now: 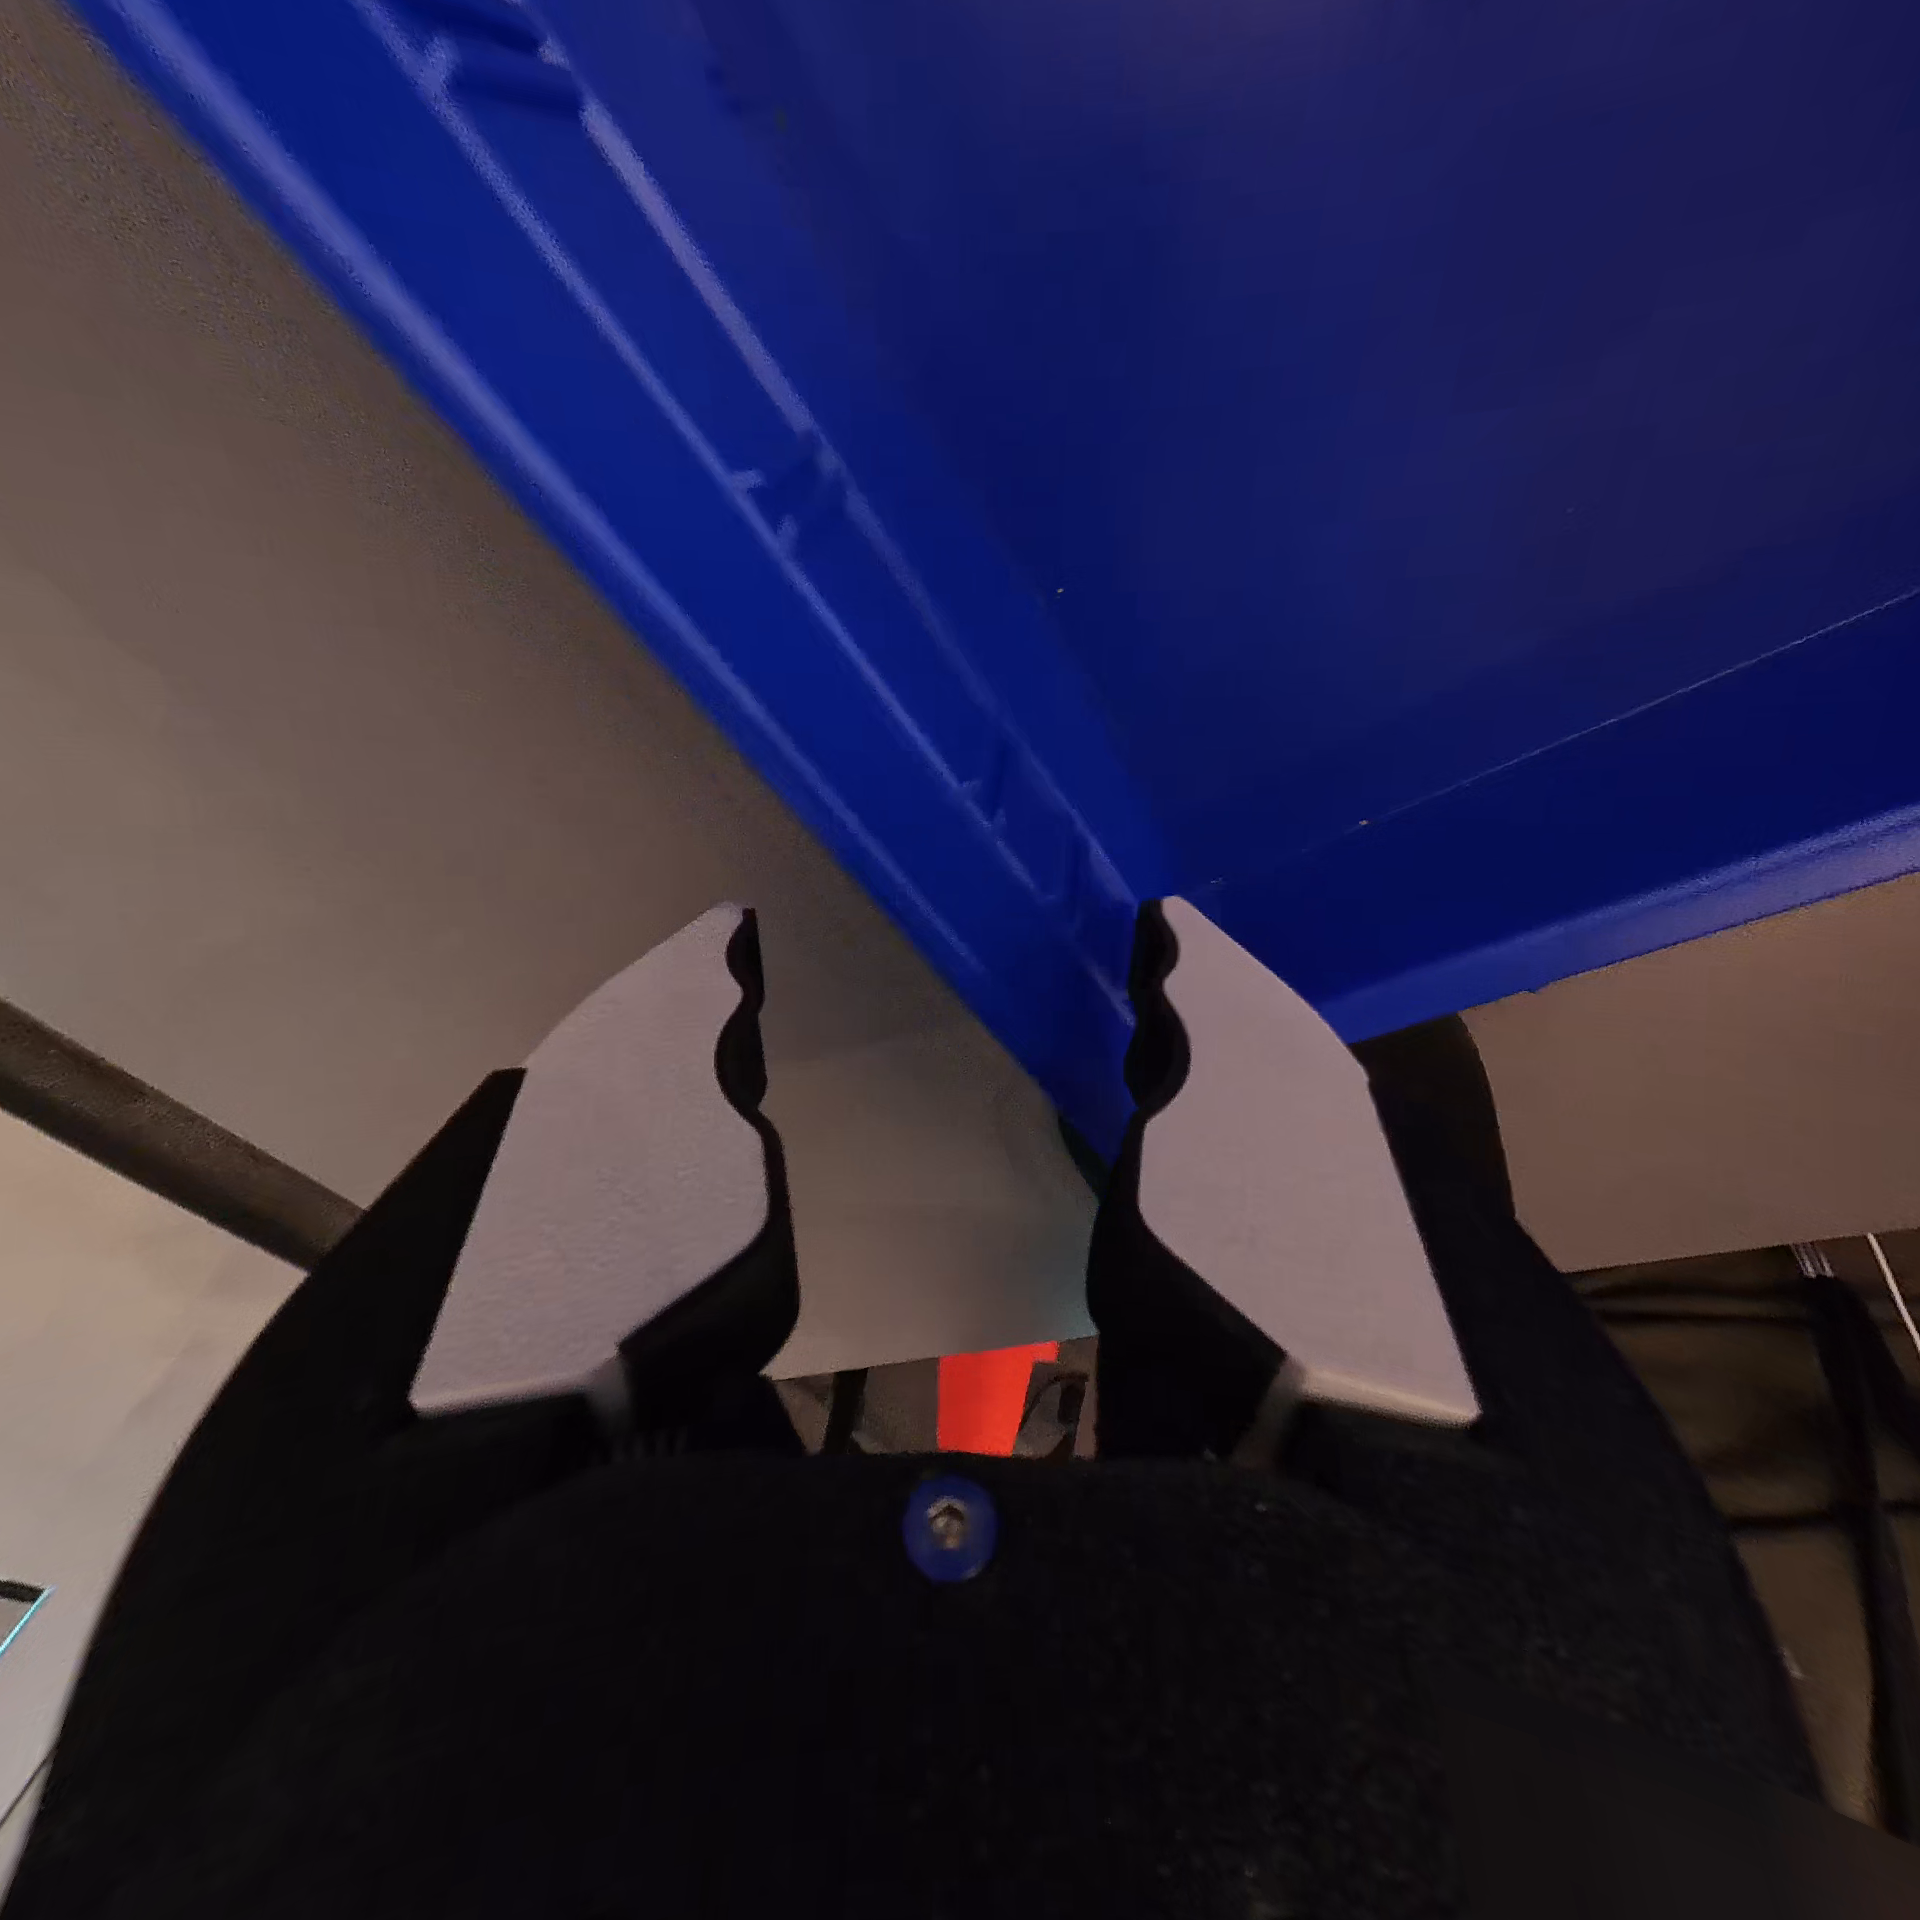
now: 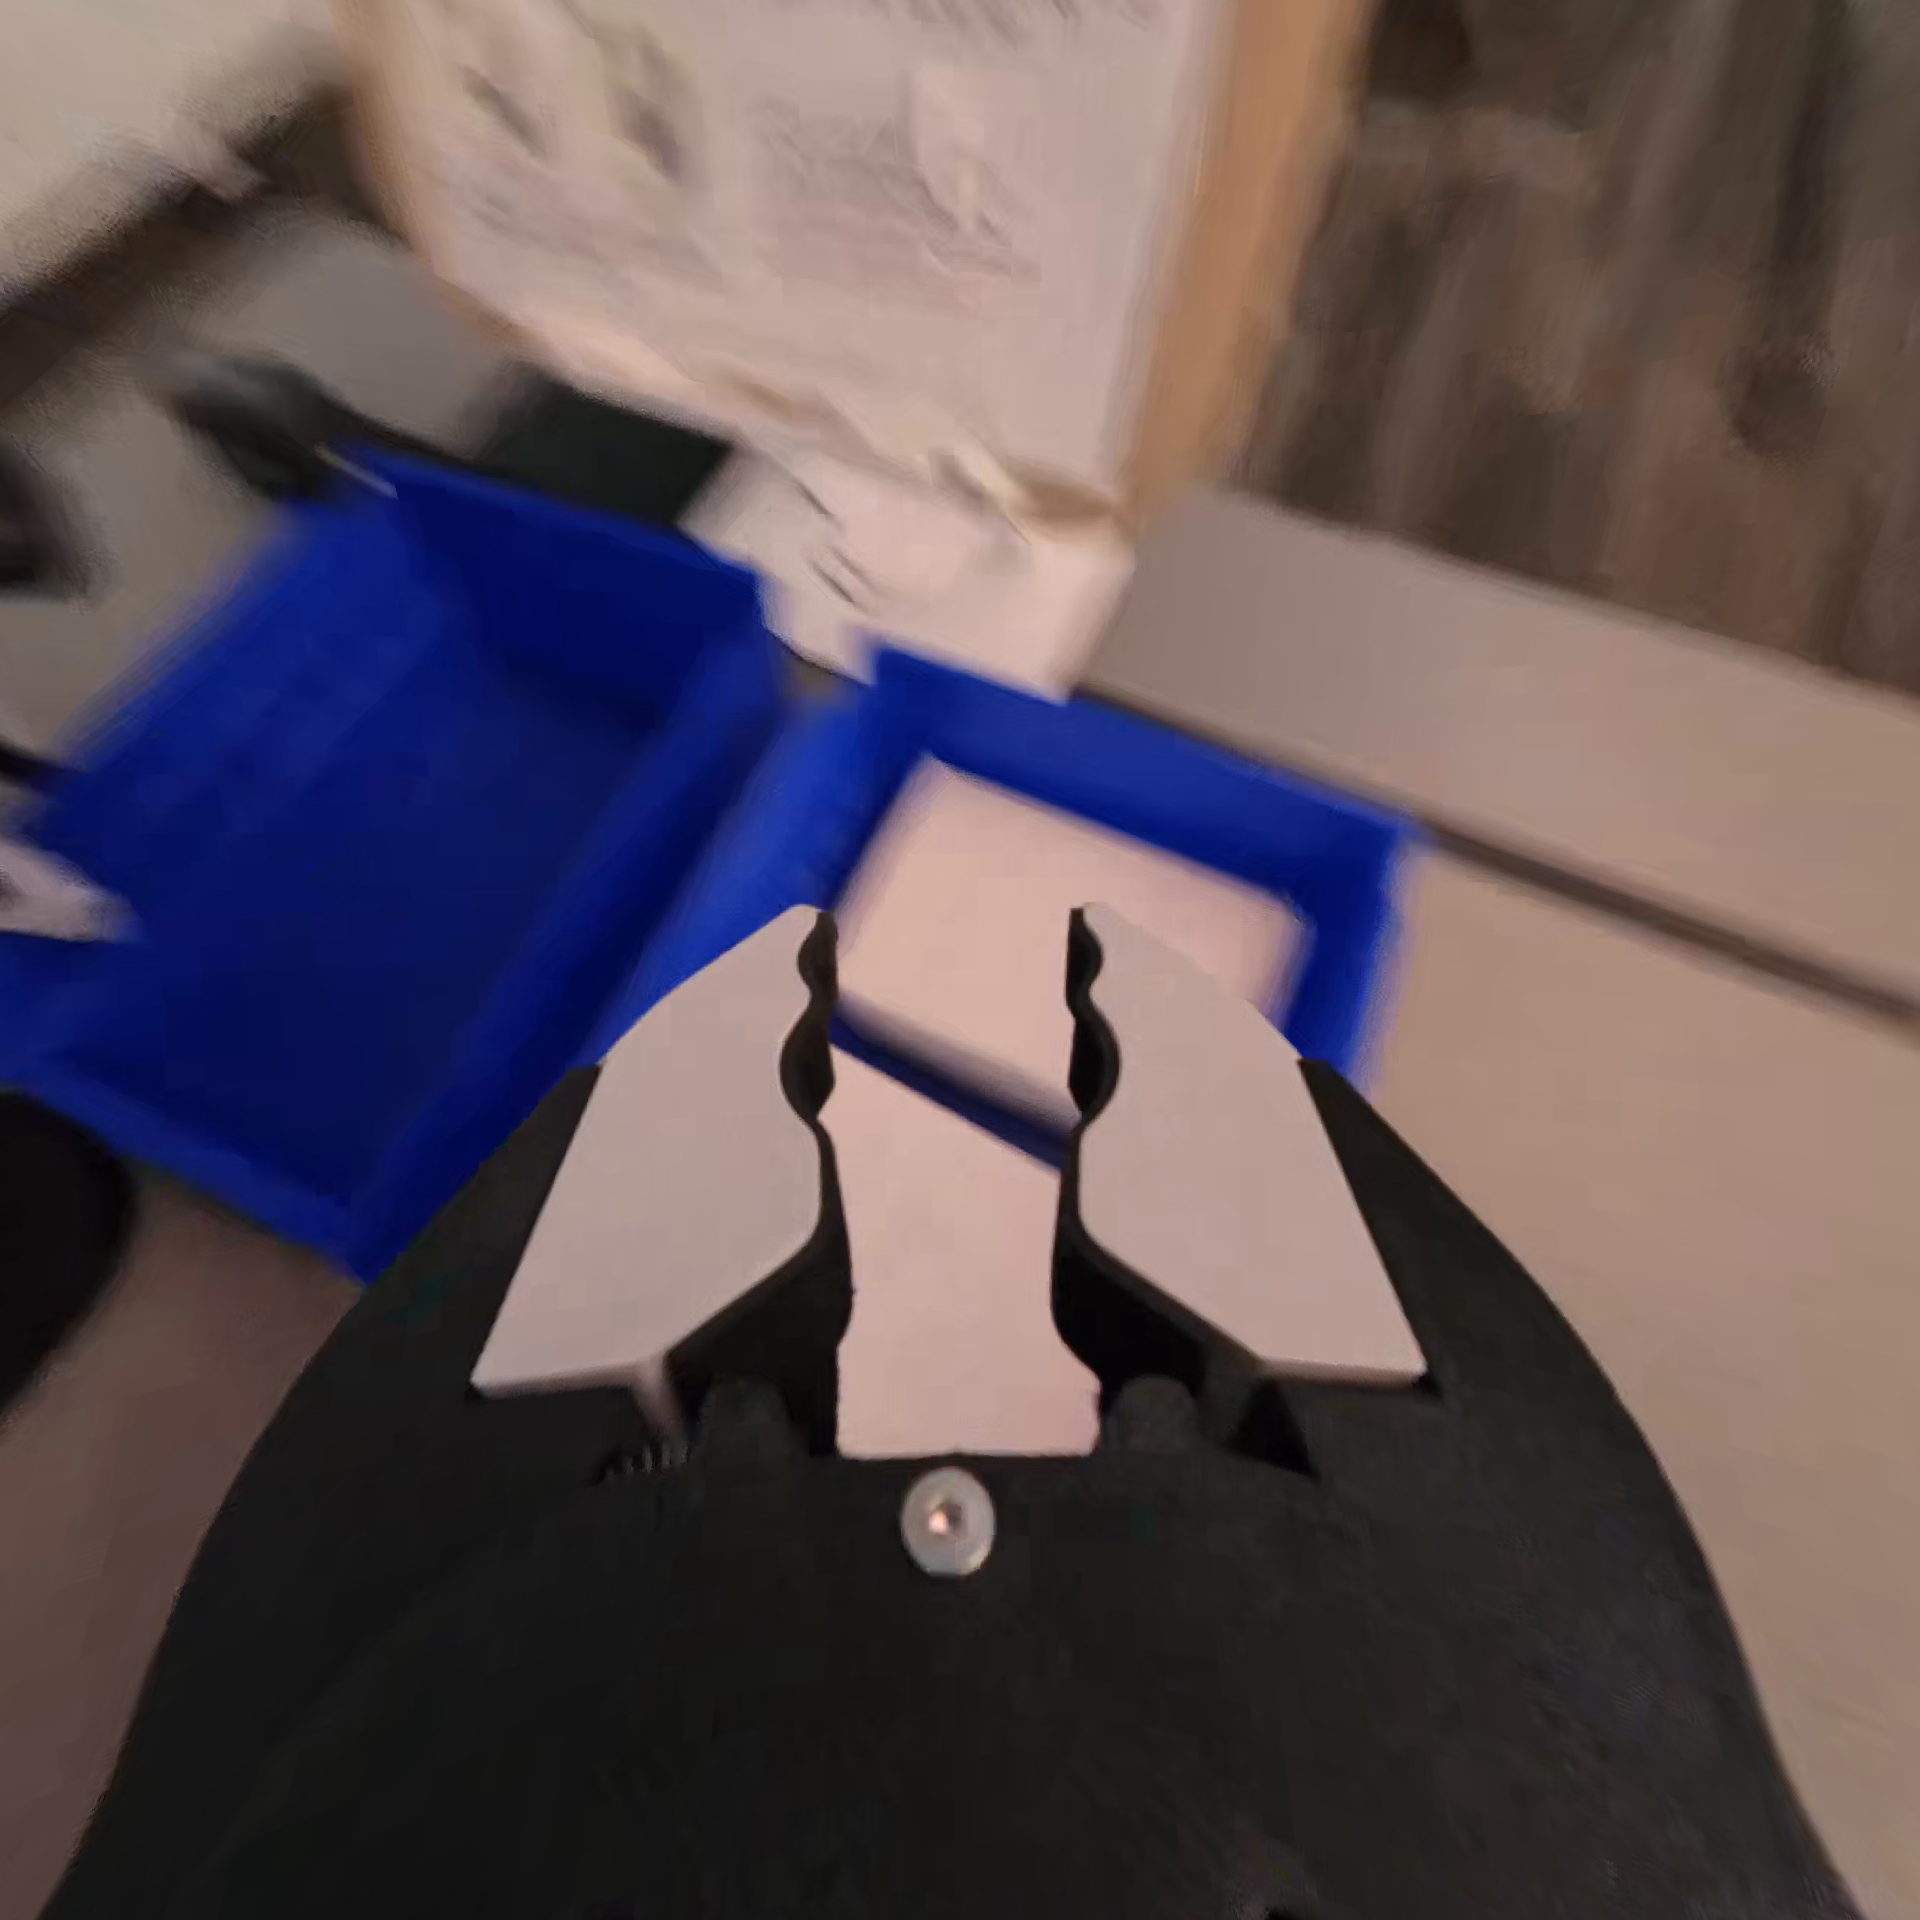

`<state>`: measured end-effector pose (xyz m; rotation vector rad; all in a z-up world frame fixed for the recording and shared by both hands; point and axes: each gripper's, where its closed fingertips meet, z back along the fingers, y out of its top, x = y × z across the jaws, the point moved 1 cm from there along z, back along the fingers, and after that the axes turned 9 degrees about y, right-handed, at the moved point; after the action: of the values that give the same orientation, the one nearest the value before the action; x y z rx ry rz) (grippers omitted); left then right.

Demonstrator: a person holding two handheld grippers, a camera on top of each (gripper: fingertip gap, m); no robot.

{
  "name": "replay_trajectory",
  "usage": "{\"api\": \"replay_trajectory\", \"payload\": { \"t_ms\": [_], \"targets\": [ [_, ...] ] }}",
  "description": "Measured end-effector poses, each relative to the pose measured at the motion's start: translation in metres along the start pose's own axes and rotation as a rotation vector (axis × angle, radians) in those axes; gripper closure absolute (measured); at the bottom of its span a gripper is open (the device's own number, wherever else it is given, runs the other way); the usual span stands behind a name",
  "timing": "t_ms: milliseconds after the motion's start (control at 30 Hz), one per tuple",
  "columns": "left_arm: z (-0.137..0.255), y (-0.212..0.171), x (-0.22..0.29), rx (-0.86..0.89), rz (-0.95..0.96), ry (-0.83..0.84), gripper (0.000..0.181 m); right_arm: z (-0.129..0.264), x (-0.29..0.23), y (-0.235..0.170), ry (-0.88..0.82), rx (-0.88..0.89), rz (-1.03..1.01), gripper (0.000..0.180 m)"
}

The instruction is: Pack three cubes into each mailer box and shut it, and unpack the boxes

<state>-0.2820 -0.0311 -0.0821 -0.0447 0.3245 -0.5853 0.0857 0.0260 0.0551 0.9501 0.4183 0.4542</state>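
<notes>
In the left wrist view a blue plastic bin (image 1: 1299, 416) fills the upper right, seen very close. Its ribbed rim and near corner run down between my fingers and lie against the right finger (image 1: 1236, 1049). My left gripper (image 1: 948, 935) is open, with a wide gap and nothing clamped. The right wrist view is blurred by motion. My right gripper (image 2: 953, 925) is open and empty, above a second blue bin (image 2: 1340, 883) holding a pale flat mailer box (image 2: 1039, 883). Another blue bin (image 2: 395, 831) stands to its left; its contents are unclear. No cubes show.
A large cardboard box (image 2: 831, 260) with a white label stands behind the two bins. The pale tabletop (image 2: 1610, 1143) extends to the right. A dark bar (image 1: 156, 1143) and an orange-red object (image 1: 992, 1397) lie below the table edge in the left wrist view.
</notes>
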Motion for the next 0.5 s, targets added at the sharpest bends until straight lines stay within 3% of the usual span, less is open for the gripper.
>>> {"api": "replay_trajectory", "payload": {
  "t_ms": [67, 100, 200, 300, 500],
  "targets": [
    [0.006, -0.002, -0.003, 0.028, 0.021, -0.008, 0.113, -0.016, -0.066, 0.024, 0.318, 0.248, 0.033, 0.134],
    [0.009, -0.002, -0.003, 0.043, 0.025, -0.012, 0.113, -0.029, -0.088, 0.024, 0.427, 0.250, 0.004, 0.132],
    [0.019, -0.001, 0.000, 0.094, 0.000, -0.007, 0.114, -0.072, -0.115, -0.003, 0.563, -0.019, -0.119, 0.137],
    [0.025, -0.004, 0.001, 0.120, -0.010, 0.013, 0.113, -0.102, -0.116, -0.006, 0.548, -0.104, -0.223, 0.143],
    [0.037, -0.007, 0.001, 0.169, -0.027, 0.056, 0.115, -0.138, -0.106, -0.036, 0.306, -0.394, -0.156, 0.144]
  ]
}}
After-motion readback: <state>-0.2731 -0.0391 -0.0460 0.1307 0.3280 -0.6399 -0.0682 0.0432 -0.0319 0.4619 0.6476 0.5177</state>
